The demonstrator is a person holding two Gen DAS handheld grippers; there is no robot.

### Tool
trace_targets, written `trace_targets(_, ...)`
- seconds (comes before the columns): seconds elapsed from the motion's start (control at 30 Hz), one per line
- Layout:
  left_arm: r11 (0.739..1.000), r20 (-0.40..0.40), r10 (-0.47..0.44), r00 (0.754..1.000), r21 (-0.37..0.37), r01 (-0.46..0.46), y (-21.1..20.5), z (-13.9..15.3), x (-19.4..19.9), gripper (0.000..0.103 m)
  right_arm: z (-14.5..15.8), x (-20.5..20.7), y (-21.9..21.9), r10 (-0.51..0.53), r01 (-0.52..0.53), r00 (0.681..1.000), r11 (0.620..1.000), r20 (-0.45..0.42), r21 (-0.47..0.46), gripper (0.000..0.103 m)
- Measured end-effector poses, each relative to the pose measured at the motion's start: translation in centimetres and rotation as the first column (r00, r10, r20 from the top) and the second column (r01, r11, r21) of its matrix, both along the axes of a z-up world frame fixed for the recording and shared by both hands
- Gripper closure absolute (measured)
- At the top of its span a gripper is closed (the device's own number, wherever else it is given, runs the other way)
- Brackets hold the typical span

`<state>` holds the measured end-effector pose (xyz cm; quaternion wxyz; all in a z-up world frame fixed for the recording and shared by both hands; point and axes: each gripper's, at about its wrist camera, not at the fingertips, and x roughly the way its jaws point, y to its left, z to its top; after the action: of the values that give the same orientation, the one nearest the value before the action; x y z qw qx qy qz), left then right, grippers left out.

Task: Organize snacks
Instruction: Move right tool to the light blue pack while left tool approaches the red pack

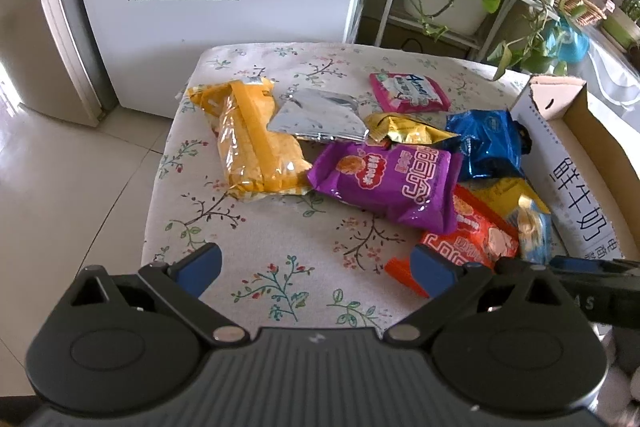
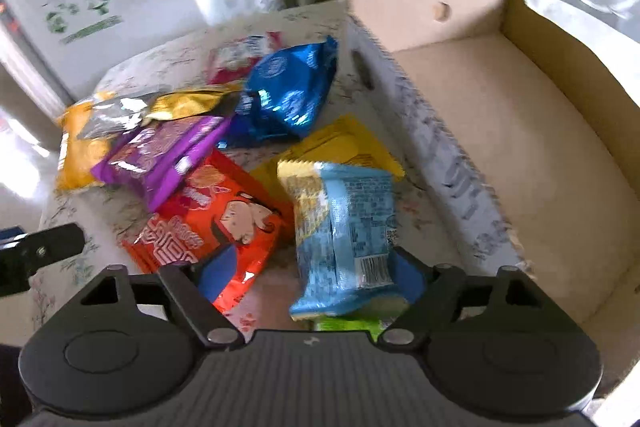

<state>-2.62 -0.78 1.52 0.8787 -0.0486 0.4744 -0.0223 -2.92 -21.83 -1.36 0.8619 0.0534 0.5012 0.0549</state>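
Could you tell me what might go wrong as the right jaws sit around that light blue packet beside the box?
1. The right gripper straddles both the light blue plastic snack packet and the orange foil snack packet, so it could pinch both.
2. The blue packet lies on a yellow wrapper, which may drag along.
3. The open cardboard box has a tall wall that could snag a low lift.

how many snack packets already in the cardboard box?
0. The cardboard box shows only bare floor; its near corner is hidden behind the right gripper. All packets lie on the floral cloth, including the light-blue packet between that gripper's jaws.
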Motion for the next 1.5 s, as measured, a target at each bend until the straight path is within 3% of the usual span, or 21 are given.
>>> trace_targets(0.23,1.0,-0.001,0.012,1.0,-0.011,-0.012,0.6,-0.2,0.0,0.003,0.5,-1.2,0.2,0.185,-0.174,0.982,0.969,-0.047,0.177,0.024)
trace_targets(0.37,0.998,-0.025,0.012,1.0,-0.061,-0.013,0.3,-0.7,0.2,0.003,1.3,-1.5,-0.4,0.137,-0.136,0.991,0.984,0.0,0.111,0.022)
trace_targets(0.53,0.994,-0.028,0.004,1.0,-0.112,-0.007,-1.5,-1.2,1.1,0.003,0.8,-0.7,-0.5,0.08,-0.08,0.997,0.994,0.005,0.078,0.01)
trace_targets(0.73,0.985,-0.035,-0.033,0.999,-0.17,0.027,-3.7,-2.4,2.6,0.003,-0.1,-0.3,-0.1,0.089,-0.088,0.996,0.995,-0.016,0.05,0.01)
trace_targets(0.97,0.981,-0.047,0.021,0.999,-0.193,-0.03,-3.8,-4.2,4.1,0.003,-0.4,-0.5,-0.2,0.096,-0.095,0.995,0.995,-0.027,0.044,0.017)
trace_targets(1.03,0.985,-0.035,0.017,0.999,-0.171,-0.023,-4.1,-4.4,4.2,0.002,-0.5,-0.5,0.1,0.111,-0.11,0.993,0.993,-0.026,0.049,0.021)
trace_targets(1.1,0.995,-0.018,0.004,1.0,-0.103,-0.006,-4.6,-4.5,3.9,0.0,-0.5,-0.5,0.2,0.121,-0.119,0.992,0.992,-0.025,0.052,0.022)
trace_targets(1.27,0.997,-0.059,0.023,0.998,-0.068,-0.027,-2.9,-4.1,3.0,0.0,-0.6,-0.6,0.5,0.16,-0.158,0.987,0.985,-0.03,0.075,0.025)
trace_targets(1.47,0.989,-0.097,0.051,0.994,0.143,-0.036,-0.2,-3.8,0.5,0.001,-0.4,-1.4,1.5,0.253,-0.247,0.966,0.964,-0.054,0.101,0.024)
trace_targets(1.5,0.988,-0.099,0.056,0.994,0.148,-0.041,0.4,-3.8,0.0,0.001,-0.4,-1.5,1.5,0.263,-0.256,0.963,0.961,-0.058,0.105,0.024)
